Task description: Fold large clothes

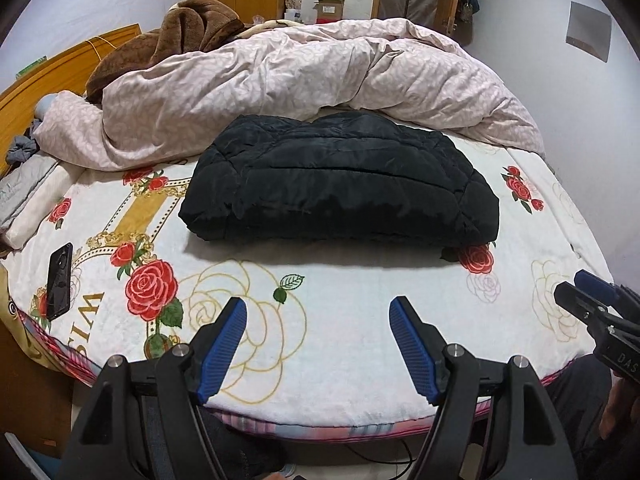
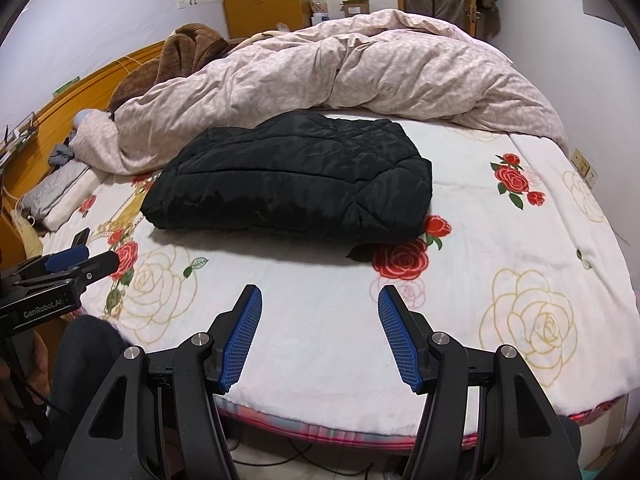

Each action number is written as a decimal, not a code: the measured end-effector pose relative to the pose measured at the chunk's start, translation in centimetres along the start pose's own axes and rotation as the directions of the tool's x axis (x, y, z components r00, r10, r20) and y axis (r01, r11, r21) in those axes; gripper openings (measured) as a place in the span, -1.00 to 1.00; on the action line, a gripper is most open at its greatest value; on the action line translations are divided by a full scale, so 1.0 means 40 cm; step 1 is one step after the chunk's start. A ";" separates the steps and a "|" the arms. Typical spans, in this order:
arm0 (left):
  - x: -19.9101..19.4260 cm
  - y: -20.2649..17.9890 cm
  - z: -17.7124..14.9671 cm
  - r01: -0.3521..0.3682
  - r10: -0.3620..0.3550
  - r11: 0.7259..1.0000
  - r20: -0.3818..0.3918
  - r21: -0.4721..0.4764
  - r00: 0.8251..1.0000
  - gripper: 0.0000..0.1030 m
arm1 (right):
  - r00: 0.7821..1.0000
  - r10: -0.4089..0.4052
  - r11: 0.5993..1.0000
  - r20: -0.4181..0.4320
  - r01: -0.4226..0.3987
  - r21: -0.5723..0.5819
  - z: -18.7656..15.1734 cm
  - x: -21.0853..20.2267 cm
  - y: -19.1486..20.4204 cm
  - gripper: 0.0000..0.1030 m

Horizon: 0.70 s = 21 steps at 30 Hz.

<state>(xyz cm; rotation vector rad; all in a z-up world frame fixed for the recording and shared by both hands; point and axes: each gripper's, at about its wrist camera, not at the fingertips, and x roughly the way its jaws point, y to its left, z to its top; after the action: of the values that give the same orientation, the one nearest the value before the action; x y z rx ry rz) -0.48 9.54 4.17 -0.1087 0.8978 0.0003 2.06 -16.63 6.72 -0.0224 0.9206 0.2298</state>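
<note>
1. Now we judge the black quilted padded jacket [image 1: 340, 184] already folded into a thick block, lying mid-bed on the white rose-printed blanket [image 1: 340, 320].
2. Both left tongs [image 1: 318, 344] and right tongs [image 2: 320, 338] hang spread and empty, well short of it; next we'd only square the edges.
3. Readable writing: "GenRobot.AI" on the left tongs' body, "WIS" on the blanket.

We see the folded jacket [image 1: 340, 184] on the bed [image 1: 352, 344], mid-bed, quilt [image 1: 304, 80] heaped just behind it, blanket [image 1: 180, 36] behind-left of the quilt, phone [image 1: 60, 280] on the bed's left edge, well apart from the jacket, headboard [image 1: 52, 72] at far left
</note>
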 end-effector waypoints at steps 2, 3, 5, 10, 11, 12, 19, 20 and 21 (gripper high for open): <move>-0.002 -0.003 0.000 0.008 -0.008 1.000 0.003 -0.006 1.000 0.47 | 1.000 0.000 1.000 -0.003 0.000 -0.005 -0.001 0.002 0.005 0.18; -0.002 -0.001 0.002 0.012 -0.012 1.000 0.004 -0.007 1.000 0.47 | 1.000 0.000 1.000 -0.007 -0.001 -0.007 -0.002 0.004 0.007 0.18; 0.000 0.003 0.005 0.019 -0.019 1.000 0.004 -0.011 1.000 0.47 | 1.000 0.002 1.000 -0.013 -0.002 -0.012 -0.003 0.008 0.011 0.18; 0.005 0.011 0.007 0.019 -0.019 1.000 0.002 -0.018 1.000 0.47 | 1.000 0.001 1.000 -0.014 -0.001 -0.021 0.003 0.010 0.021 0.18; 0.005 0.011 0.008 0.017 -0.017 1.000 0.002 -0.020 1.000 0.47 | 1.000 0.001 1.000 -0.013 -0.001 -0.022 0.004 0.010 0.020 0.18; 0.005 0.011 0.008 0.014 -0.014 1.000 0.001 -0.021 1.000 0.47 | 1.000 0.001 1.000 -0.013 -0.001 -0.022 0.006 0.011 0.020 0.18; 0.006 0.005 0.008 0.001 -0.001 1.000 0.004 -0.012 1.000 0.47 | 1.000 0.000 1.000 -0.023 0.000 -0.016 0.006 0.012 0.015 0.18; 0.006 0.004 0.008 -0.002 0.002 1.000 0.005 -0.011 1.000 0.47 | 1.000 -0.001 1.000 -0.023 0.000 -0.015 0.007 0.012 0.014 0.18; 0.006 0.002 0.008 -0.005 0.005 1.000 0.005 -0.010 1.000 0.47 | 1.000 -0.001 1.000 -0.023 0.001 -0.014 0.007 0.011 0.013 0.18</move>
<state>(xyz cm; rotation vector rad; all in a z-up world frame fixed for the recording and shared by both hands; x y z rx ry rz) -0.10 9.65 4.17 -0.1156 0.8928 0.0102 2.43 -16.00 6.57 -0.0389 0.9416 0.2356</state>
